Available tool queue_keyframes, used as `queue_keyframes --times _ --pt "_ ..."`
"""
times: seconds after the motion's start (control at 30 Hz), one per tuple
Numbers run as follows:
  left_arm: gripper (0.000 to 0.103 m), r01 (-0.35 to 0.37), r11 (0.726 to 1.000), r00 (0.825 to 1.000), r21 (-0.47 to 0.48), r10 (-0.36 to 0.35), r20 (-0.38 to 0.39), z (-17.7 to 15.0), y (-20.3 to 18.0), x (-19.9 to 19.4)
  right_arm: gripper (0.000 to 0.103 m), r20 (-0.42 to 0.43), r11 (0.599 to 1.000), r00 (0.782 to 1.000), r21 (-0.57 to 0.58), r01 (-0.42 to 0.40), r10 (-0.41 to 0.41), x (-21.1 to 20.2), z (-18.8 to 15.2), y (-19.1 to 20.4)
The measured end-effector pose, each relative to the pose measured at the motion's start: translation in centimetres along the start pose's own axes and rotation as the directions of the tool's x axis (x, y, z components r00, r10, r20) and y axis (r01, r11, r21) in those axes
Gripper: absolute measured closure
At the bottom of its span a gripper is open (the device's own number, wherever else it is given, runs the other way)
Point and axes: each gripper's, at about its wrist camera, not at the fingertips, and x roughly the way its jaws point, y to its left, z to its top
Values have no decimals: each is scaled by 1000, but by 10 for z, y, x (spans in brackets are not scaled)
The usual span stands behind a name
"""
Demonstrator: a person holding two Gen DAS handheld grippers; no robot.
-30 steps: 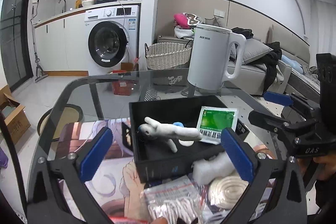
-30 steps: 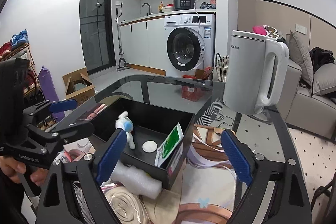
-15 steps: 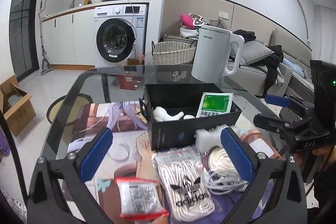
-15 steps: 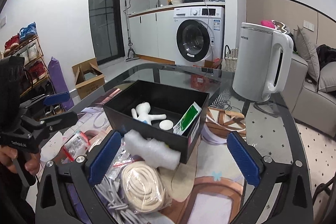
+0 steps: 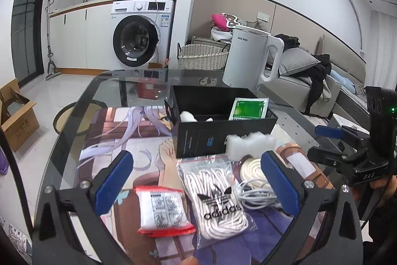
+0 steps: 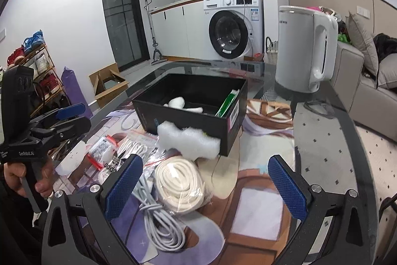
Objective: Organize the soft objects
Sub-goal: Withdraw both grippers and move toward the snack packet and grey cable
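Observation:
A black box (image 5: 223, 138) (image 6: 188, 119) on the glass table holds a white plush toy (image 5: 188, 116) (image 6: 177, 102) and a green packet (image 5: 248, 109) (image 6: 227, 103). In front of it lie white foam (image 5: 250, 142) (image 6: 188, 139), a bag of white adidas laces (image 5: 215, 195), a red-edged packet (image 5: 162, 211) (image 6: 100, 149), a cream rope coil (image 6: 180, 181) (image 5: 250, 169) and a grey cable (image 6: 161, 222). My left gripper (image 5: 196, 186) is open and empty above the laces and packet. My right gripper (image 6: 203, 188) is open and empty above the rope coil.
A white kettle (image 5: 250, 61) (image 6: 304, 51) stands behind the box. A printed mat (image 5: 124, 140) covers the table. A washing machine (image 5: 139, 41), wicker basket (image 5: 202, 57), cardboard box (image 5: 15, 116) and sofa (image 5: 310, 81) lie beyond the table edge.
Both grippers have pulled back from the box and risen, bringing the laces bag, red-edged packet, rope coil and cable into view. Both stay open and empty.

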Motion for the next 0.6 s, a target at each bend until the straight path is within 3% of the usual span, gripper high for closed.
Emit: queue_keyframes --times 0.33,0.6 --pt "0 -8 1000 998 1 8 -61 -24 1 8 1 -94 998 994 -17 -57 55 15 -28 12" --pt "0 11 1000 996 19 -9 -90 -36 1 11 1 -181 990 975 -27 -139 132 35 -46 31"
